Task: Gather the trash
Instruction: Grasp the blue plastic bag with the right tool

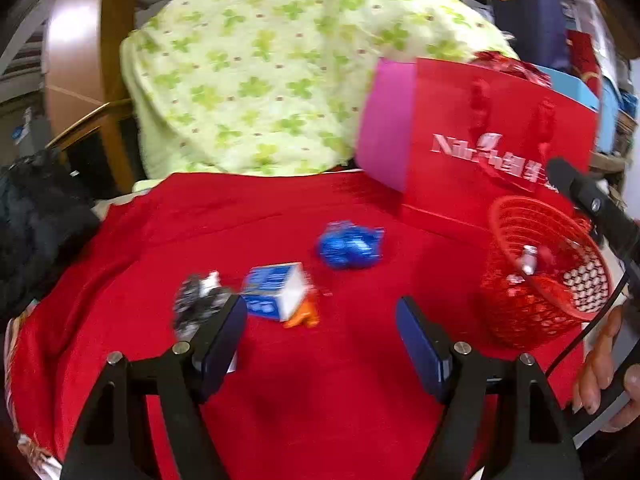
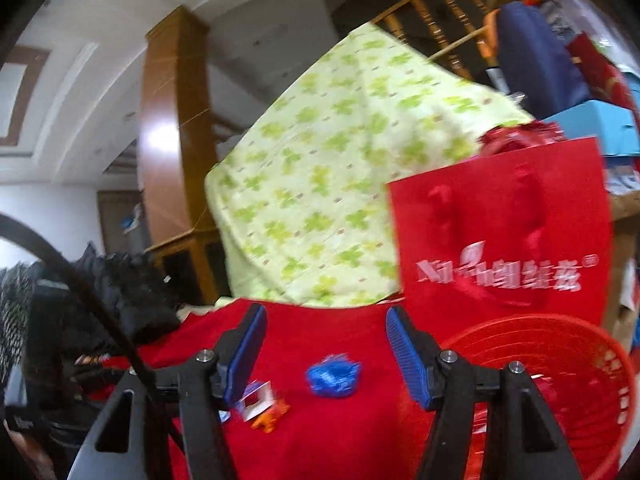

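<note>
Four bits of trash lie on the red cloth (image 1: 320,400): a crumpled blue wrapper (image 1: 350,245) near the middle, a small blue-and-white carton (image 1: 276,290) on its side nearer the left gripper, an orange scrap (image 1: 305,314) touching the carton, and a black-and-white crumpled wrapper (image 1: 196,304) just beside the left gripper's left finger. That last piece shows only in the left wrist view, as does a small bottle (image 1: 529,260) inside the red mesh basket (image 1: 516,312) at the right. The left gripper (image 1: 322,334) has its jaws spread apart with nothing between them; the right gripper (image 2: 326,350) is likewise parted and empty. Behind stand a red paper bag (image 1: 500,136) and green clover-print fabric (image 1: 260,72).
</note>
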### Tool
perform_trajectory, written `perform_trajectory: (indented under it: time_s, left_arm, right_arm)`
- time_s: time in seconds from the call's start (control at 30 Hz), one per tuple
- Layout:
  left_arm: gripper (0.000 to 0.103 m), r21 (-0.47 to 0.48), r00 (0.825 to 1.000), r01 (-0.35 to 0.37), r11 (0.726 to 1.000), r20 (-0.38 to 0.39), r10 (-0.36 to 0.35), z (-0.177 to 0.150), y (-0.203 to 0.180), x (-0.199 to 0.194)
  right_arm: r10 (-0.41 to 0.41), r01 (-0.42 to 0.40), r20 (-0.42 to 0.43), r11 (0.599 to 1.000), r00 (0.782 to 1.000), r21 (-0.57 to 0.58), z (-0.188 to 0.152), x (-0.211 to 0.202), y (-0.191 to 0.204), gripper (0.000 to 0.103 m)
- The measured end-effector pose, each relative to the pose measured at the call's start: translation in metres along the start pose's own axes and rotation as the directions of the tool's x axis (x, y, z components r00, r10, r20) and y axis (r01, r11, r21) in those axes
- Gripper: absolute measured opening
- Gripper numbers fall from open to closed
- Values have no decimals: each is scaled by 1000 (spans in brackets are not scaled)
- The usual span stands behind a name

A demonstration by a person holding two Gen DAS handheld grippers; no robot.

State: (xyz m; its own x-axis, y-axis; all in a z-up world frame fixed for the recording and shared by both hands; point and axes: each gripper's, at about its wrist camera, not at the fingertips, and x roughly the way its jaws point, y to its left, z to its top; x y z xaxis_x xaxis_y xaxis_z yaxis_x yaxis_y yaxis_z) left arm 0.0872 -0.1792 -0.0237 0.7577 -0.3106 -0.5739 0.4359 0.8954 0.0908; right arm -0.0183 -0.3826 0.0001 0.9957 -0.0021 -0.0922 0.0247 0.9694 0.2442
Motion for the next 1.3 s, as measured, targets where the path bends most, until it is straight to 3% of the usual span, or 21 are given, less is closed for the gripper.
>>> perform_trajectory:
  time_s: [0.17, 0.33, 0.57, 0.83, 0.97, 1.1, 1.3]
  left_arm:
    - [77, -51, 999, -49, 997, -5, 49, -11, 32, 3]
    - [78, -105, 998, -56, 993, -37, 53, -31, 60, 16]
    - [78, -181, 990, -119, 976, -101, 101, -84, 117, 36]
    - [78, -340, 979, -182, 923, -155, 136, -137, 187, 68]
    - [78, -375, 977, -175, 911, -179, 114, -156, 196, 81]
    - [78, -329, 984, -153, 932, -142, 112, -158, 189, 77]
    - [78, -340, 991, -111, 934, -104, 80, -160, 192, 68]
  right_arm:
    - [52, -55, -100, 998, 994, -29, -19, 34, 31, 66]
    - [43, -50, -185, 998, 982, -33, -38, 65, 44, 66]
    - [-73, 69, -305, 997, 949, -21, -64, 97, 34, 66]
    - [-231, 214, -358, 973, 905, -88, -85, 106, 38, 66]
    - [-259, 248, -405, 965, 877, -80, -96, 109, 42, 66]
    - [-287, 263, -434, 958, 854, -115, -106, 107, 54, 66]
    - [-272, 250, -449, 962, 851, -109, -98, 90, 70, 66]
